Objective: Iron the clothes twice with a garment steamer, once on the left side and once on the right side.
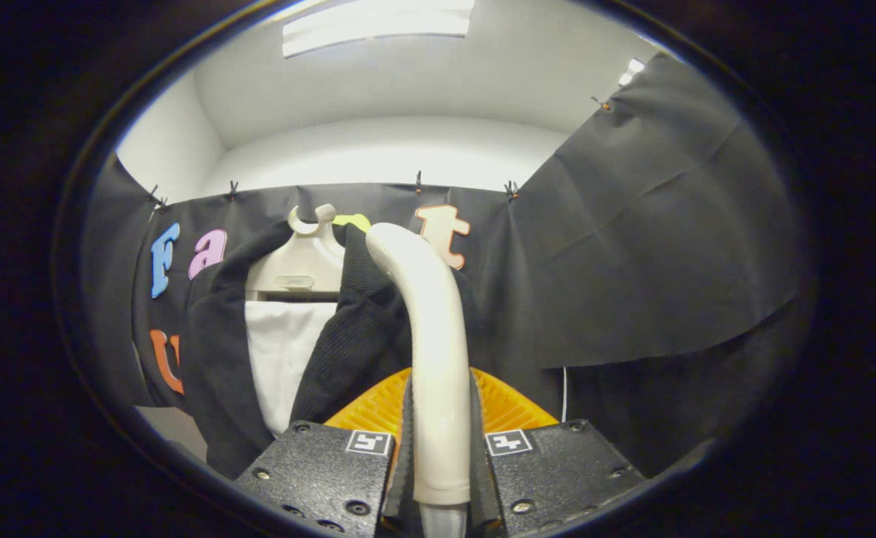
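My gripper is shut on the cream handle of the garment steamer, which rises between the fingers and curves away toward the clothes. The steamer's head is hidden behind its own neck. Just beyond it hangs a black jacket on a cream hanger, open at the front over a white garment. The steamer's top sits against the jacket's right lapel and shoulder, near the collar.
Black cloth lines the booth behind and to the right of the clothes. A thin white cord hangs down right of the jacket. A pale floor or table patch shows below the jacket's left side.
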Tool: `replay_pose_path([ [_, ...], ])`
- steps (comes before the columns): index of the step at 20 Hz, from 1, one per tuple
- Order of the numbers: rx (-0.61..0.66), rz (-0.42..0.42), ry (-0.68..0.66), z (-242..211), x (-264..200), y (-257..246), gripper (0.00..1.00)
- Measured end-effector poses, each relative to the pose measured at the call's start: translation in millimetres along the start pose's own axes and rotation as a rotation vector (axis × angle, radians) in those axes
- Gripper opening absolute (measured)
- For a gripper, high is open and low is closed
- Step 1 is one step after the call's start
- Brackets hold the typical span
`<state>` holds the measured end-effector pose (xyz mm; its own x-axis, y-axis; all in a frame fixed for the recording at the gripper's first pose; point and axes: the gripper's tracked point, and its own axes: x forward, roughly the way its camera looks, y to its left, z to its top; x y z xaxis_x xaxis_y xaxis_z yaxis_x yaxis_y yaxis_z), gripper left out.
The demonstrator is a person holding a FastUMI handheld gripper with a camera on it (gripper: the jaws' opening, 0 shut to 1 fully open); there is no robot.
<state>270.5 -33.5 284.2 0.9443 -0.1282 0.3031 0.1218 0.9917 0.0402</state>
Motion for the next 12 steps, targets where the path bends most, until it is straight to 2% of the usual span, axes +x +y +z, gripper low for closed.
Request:
replay_pose_path([
  [5,-0.026,0.012,0.034,-15.3,-19.9,3.8,0.33],
  [12,-0.060,-0.059,0.115,-43.3,-54.1,-1.0,0.33],
])
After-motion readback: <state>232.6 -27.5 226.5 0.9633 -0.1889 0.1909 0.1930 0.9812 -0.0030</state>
